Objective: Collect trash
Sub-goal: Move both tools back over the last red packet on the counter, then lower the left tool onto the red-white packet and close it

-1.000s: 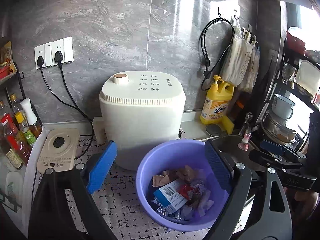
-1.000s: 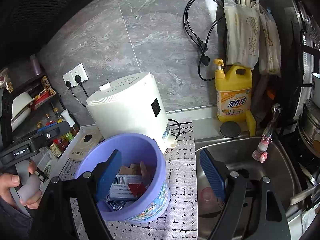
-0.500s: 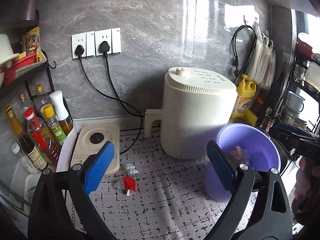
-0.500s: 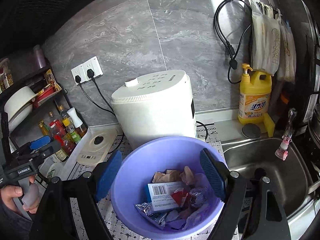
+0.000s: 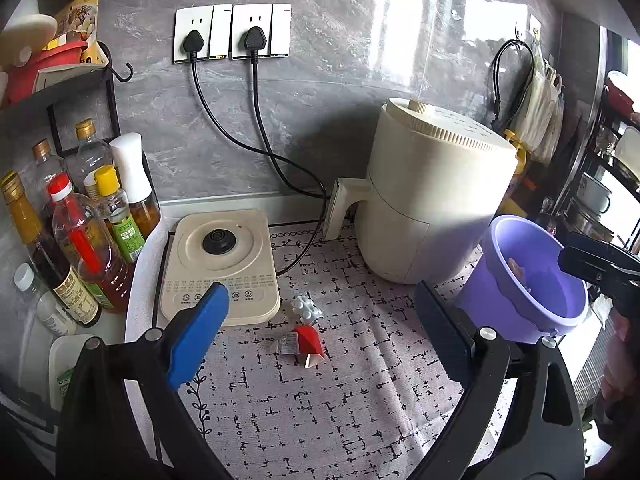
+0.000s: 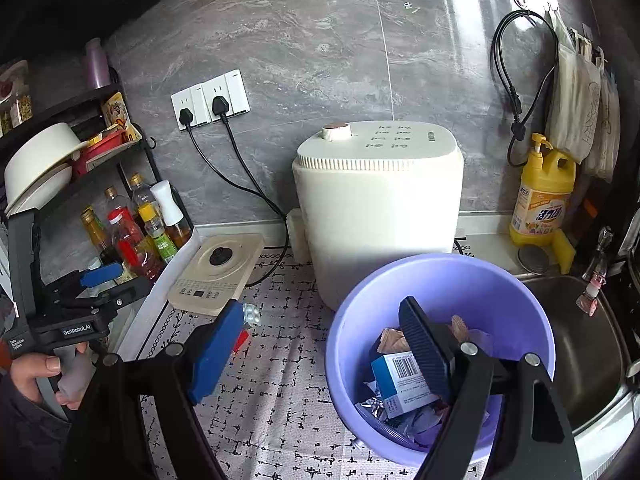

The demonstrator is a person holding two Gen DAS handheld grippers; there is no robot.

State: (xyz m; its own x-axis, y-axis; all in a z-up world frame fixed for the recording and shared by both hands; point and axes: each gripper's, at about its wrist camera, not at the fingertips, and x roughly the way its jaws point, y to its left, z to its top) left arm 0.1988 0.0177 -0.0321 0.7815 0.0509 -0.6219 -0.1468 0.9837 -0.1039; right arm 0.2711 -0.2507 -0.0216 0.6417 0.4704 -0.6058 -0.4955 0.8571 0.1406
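A red and white wrapper and an empty pill blister lie on the patterned mat, ahead of my left gripper, which is open and empty above them. In the right wrist view the blister and the red wrapper peek out beside my left finger. The purple bin holds a blue box, foil and paper scraps; it also shows at the right in the left wrist view. My right gripper is open and empty, its right finger over the bin.
A cream air fryer stands behind the bin. A flat cooktop base and oil bottles are at the left. Sink and yellow detergent bottle are at the right. Cords run to wall sockets.
My left gripper swung left from over the bin to the mat, bringing the wrapper and blister into view. My right gripper moved left, from the sink edge to the bin.
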